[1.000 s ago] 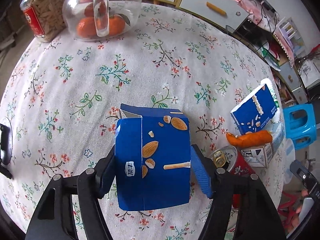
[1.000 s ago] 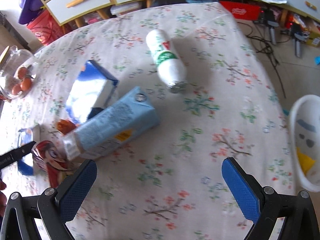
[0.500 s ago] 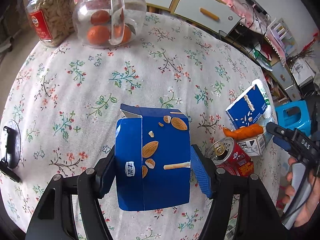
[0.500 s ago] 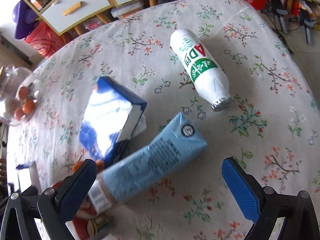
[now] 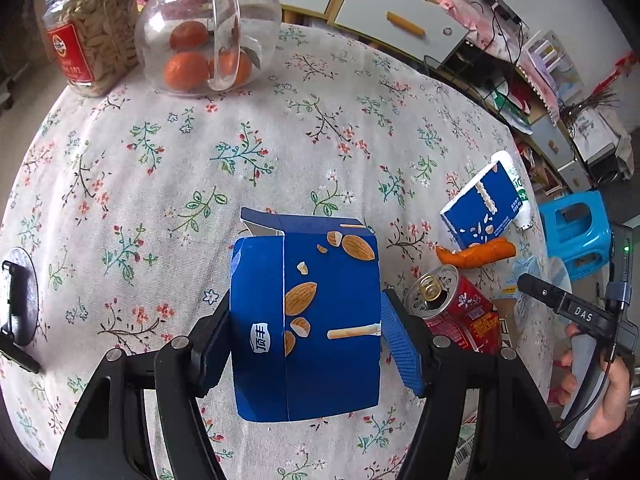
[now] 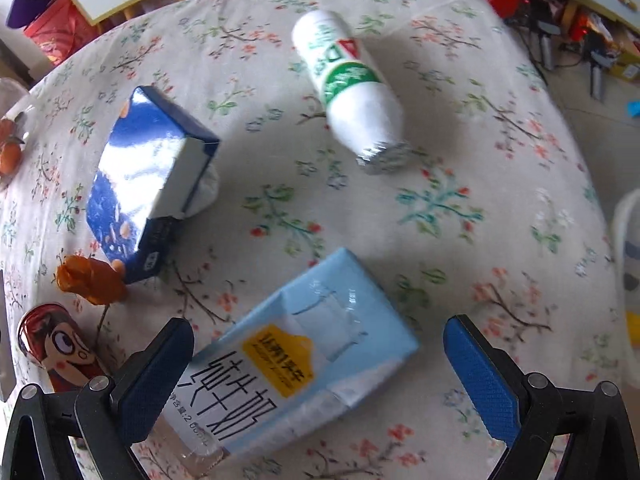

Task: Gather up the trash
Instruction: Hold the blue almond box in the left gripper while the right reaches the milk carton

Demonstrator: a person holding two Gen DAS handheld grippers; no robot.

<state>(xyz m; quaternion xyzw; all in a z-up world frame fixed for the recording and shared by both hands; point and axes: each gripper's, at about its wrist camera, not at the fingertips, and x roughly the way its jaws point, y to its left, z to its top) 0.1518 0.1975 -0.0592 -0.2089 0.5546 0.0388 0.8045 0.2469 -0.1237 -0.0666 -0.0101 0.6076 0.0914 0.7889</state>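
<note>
The left gripper (image 5: 306,328) clamps the blue almond box (image 5: 308,320) above the flowered surface (image 5: 240,160). The right gripper (image 6: 316,364) hangs wide open and empty over the light-blue milk carton (image 6: 296,360) lying there. Next, I judge, it must lower and close across the carton's sides.

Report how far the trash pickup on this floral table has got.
Done: nothing visibly binned yet. In hand: the left gripper holds the blue almond box, its jaws closed on the sides; the right gripper is open over the light blue milk carton. Left on the tablecloth: that carton, the white bottle, the other blue box, the orange wrapper and the red can.
</note>
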